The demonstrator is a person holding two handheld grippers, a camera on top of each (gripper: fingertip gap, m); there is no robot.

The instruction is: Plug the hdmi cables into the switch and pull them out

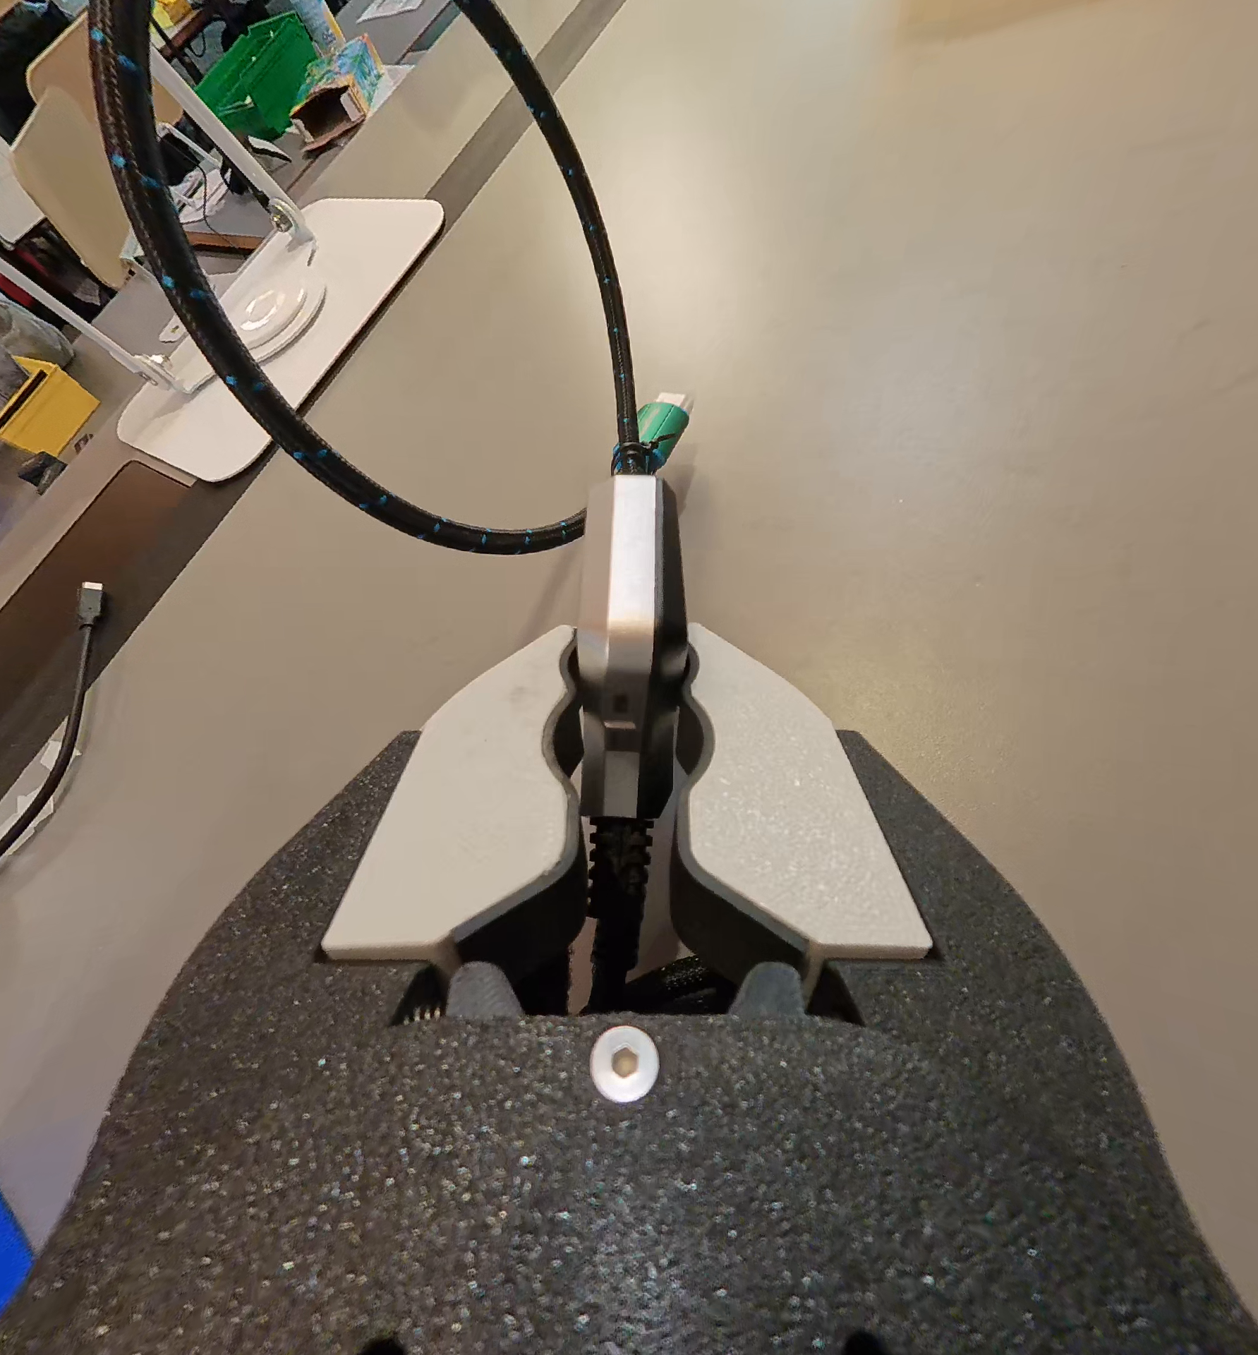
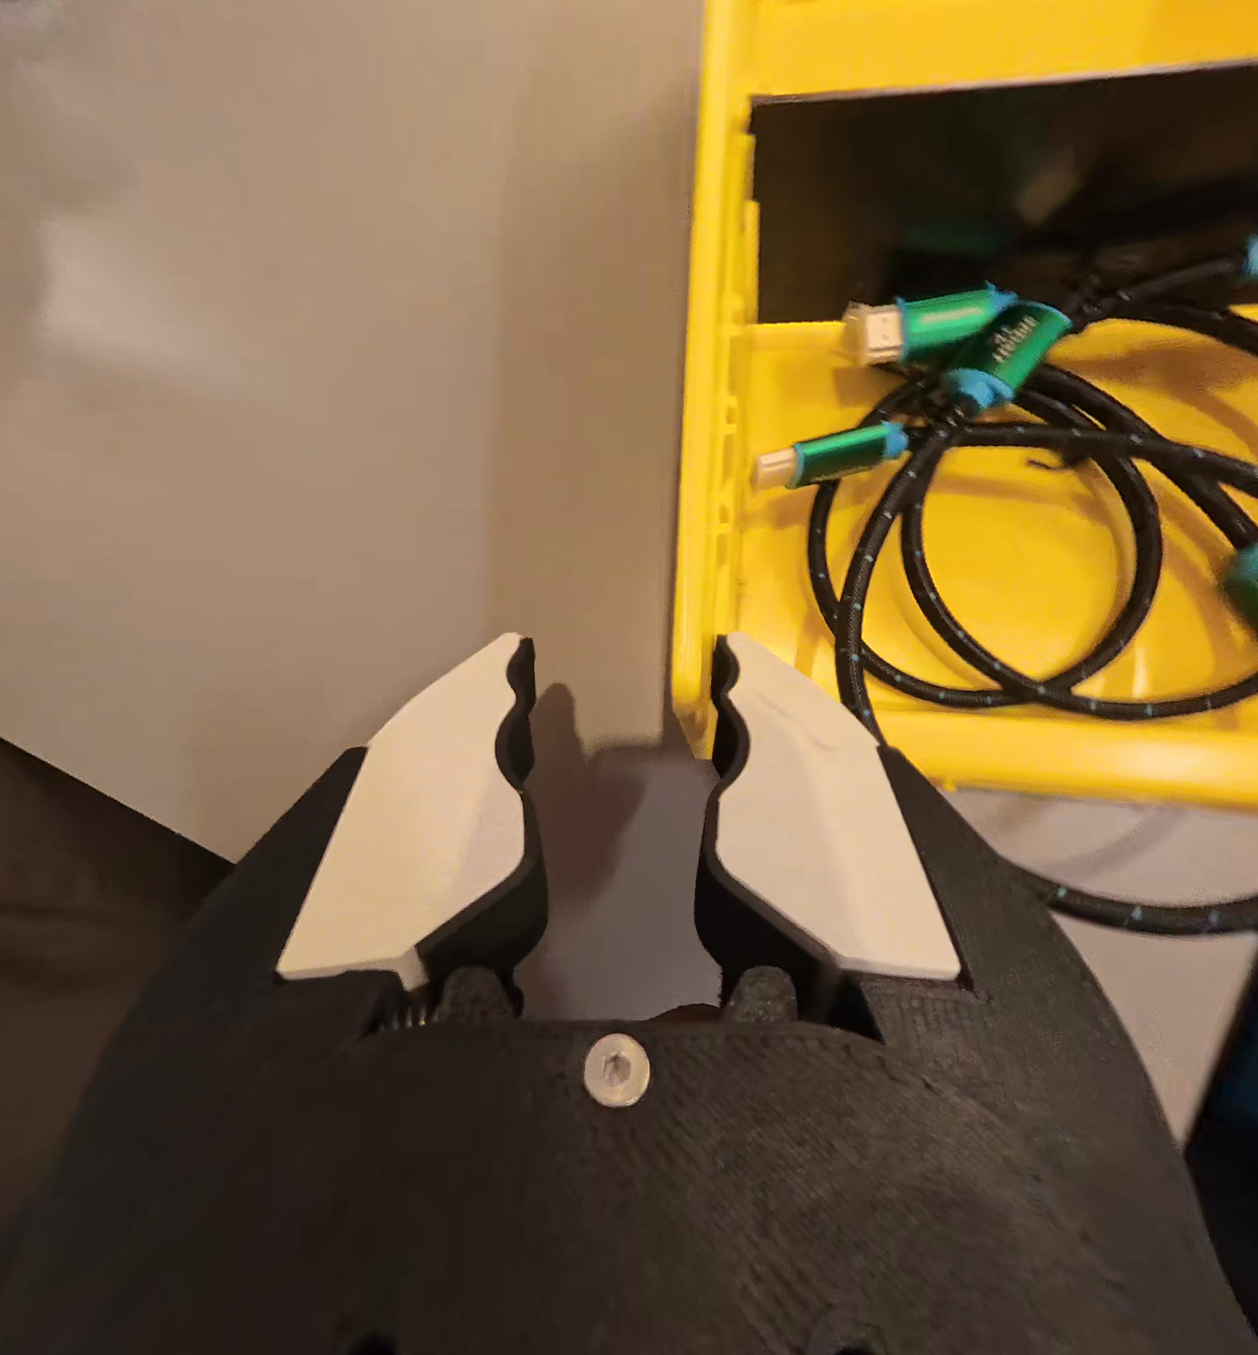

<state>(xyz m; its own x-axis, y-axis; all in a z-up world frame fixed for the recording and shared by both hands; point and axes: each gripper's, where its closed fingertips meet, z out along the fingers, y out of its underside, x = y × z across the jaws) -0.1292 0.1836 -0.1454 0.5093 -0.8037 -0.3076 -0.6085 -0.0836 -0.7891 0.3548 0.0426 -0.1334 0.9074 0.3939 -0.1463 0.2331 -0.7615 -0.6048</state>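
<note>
While our right gripper (image 2: 624, 660) hangs with its jaws spread and nothing between them, a yellow bin (image 2: 714, 366) stands just ahead and to its right, its near corner beside the right fingertip. In the bin lie coiled black braided cables (image 2: 977, 586) with green plugs (image 2: 941, 330), one cable trailing out over the front rim; the bin's far right is cut off and the whole view is blurred.

Our left gripper (image 1: 629, 660) pinches a flat grey adapter (image 1: 633, 572) on edge, both pads pressed to its sides. A black braided cable (image 1: 589, 220) loops ahead of it, up and to the left, and a green connector (image 1: 659, 425) shows just beyond the adapter's tip; how they join is hidden. Well off to the left on the beige worktop (image 1: 977, 513) sit a white lamp base (image 1: 303, 293) and a loose dark cable end (image 1: 89, 608). Farther left are green (image 1: 259, 73) and yellow boxes (image 1: 46, 410).
</note>
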